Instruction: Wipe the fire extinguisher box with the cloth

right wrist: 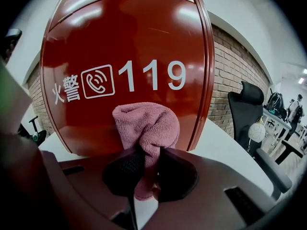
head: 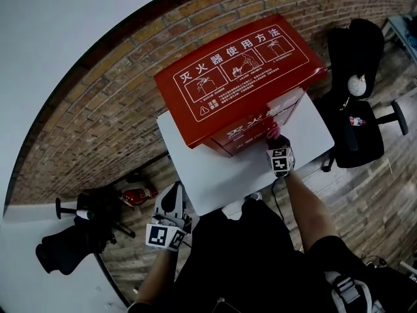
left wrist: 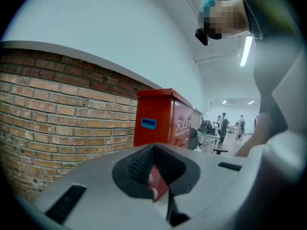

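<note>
The red fire extinguisher box point(head: 228, 70) stands on a white table point(head: 202, 175) against a brick wall. My right gripper point(head: 275, 141) is shut on a pink cloth point(head: 274, 131) and holds it at the box's lower front panel. In the right gripper view the bunched cloth point(right wrist: 146, 123) touches the red face point(right wrist: 129, 47) just under the "119" print, with the right gripper point(right wrist: 146, 163) pinching its tail. My left gripper point(head: 174, 197) hangs low beside the table's near left corner, holding nothing. From the left gripper point(left wrist: 153, 150), whose pads meet, the box point(left wrist: 163, 119) shows ahead.
A black office chair point(head: 355, 109) with a white ball hanging on it stands right of the table, also seen in the right gripper view as a chair point(right wrist: 244, 109). Black tripod gear point(head: 78, 233) and a red item point(head: 137, 194) lie on the floor at left. People point(left wrist: 223, 126) stand far off.
</note>
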Tool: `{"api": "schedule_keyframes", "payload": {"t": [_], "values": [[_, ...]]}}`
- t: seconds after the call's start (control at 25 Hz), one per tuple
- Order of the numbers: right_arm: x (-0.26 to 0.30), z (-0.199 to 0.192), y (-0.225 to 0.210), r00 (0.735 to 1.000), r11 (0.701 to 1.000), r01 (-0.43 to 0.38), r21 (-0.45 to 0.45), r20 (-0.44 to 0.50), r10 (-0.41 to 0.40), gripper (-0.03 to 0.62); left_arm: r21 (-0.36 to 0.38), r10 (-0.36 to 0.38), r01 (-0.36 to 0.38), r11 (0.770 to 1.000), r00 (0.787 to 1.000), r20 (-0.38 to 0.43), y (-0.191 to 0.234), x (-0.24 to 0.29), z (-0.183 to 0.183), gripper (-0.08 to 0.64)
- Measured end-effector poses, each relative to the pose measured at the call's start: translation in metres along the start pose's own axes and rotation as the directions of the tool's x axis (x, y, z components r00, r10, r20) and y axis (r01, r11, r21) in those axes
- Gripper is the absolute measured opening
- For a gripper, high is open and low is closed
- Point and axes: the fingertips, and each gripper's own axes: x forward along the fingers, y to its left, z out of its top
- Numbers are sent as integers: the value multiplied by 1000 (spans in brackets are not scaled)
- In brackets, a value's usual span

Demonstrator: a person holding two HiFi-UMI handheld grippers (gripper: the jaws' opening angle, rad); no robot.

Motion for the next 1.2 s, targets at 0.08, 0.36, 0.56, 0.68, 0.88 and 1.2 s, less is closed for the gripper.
{"api": "schedule_keyframes", "payload": {"t": [0.08,0.36,0.56,0.68,0.88,1.2], "values": [[0,-2,6,1000,1000,-9,12,-3,9,69,0,-1,1,1000,1000,-1,1,-1,0,48],[-4,0,30,999,999,-35,9,0,35,69,-2,-7,7,1000,1000,2,4,-4,0,49],[-5,-1,46,998,998,-57,-1,-7,57,69,-6,-4,4,1000,1000,6,8,-8,0,49],[-5,-6,57,997,997,-73,-15,-26,72,69,-16,2,-2,1000,1000,6,11,-11,0,49],[-4,-6,70,997,996,-82,-21,-11,82,70,-23,3,-3,1000,1000,15,15,-17,0,49],[-9,-3,93,994,994,-108,-28,-20,107,70,-54,8,-8,999,1000,1,25,-22,-9,48]]}}
